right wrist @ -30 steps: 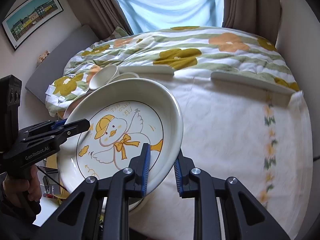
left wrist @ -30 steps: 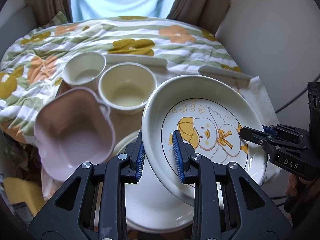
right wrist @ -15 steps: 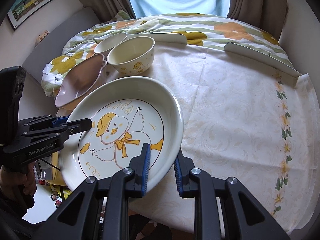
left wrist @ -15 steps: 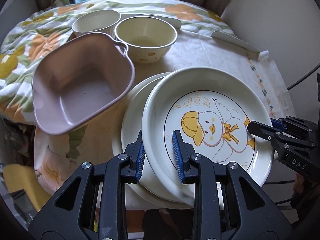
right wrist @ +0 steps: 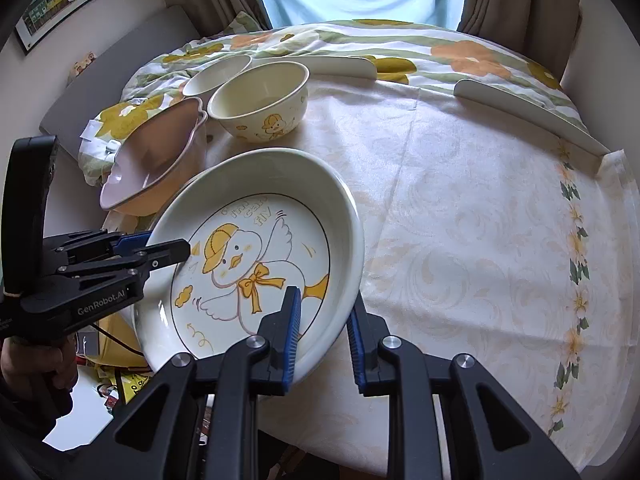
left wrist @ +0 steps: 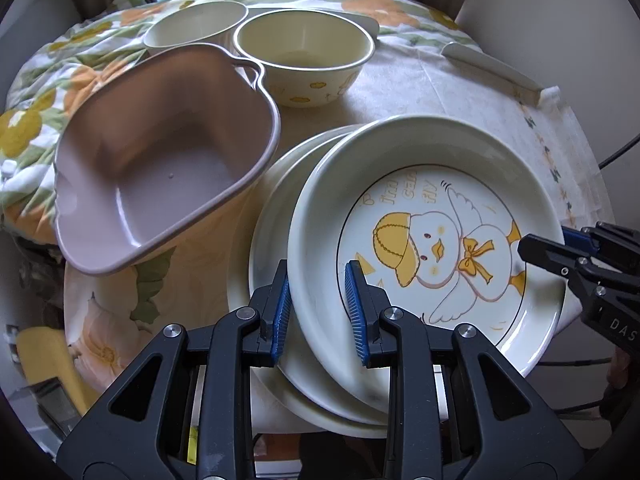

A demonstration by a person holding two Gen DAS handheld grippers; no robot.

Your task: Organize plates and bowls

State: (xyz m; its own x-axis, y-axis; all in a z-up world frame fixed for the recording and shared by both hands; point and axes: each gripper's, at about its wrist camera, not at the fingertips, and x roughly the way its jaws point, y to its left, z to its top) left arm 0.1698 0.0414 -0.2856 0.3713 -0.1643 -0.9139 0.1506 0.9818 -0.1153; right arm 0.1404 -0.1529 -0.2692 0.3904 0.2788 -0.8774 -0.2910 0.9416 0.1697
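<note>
Plate with the yellow-capped duck (left wrist: 432,240) sits clamped at both sides: the left tool (left wrist: 316,312) pinches its near rim, blue pads pressed on either face of the wall, and the right tool (right wrist: 324,332) bites the opposite rim the same way, jaws nearly closed on the edge. From the left wrist view the right tool's black nose reaches in over the plate's far edge, and most of its body is cut off by the frame. The duck plate lies tilted over a plain cream plate (left wrist: 272,216) beneath it; whether the two actually touch I cannot tell, since the upper one hides most of the lower and only a crescent shows on the left. From the right wrist view that lower plate is hidden altogether.

Just beside the plates, to the left, a pink bowl with scalloped handles (left wrist: 160,168) stands on the table (right wrist: 460,208), its rim close to the plain plate. Behind it are a cream bowl with a small duck print (right wrist: 260,100) and a second cream bowl (left wrist: 196,28), half hidden by the pink one. A pale floral cloth covers the table. Beyond lies a bed with a flowered quilt (right wrist: 400,44). A hand (right wrist: 36,364) grips the left tool's handle at the frame's lower left, mostly in shadow.
</note>
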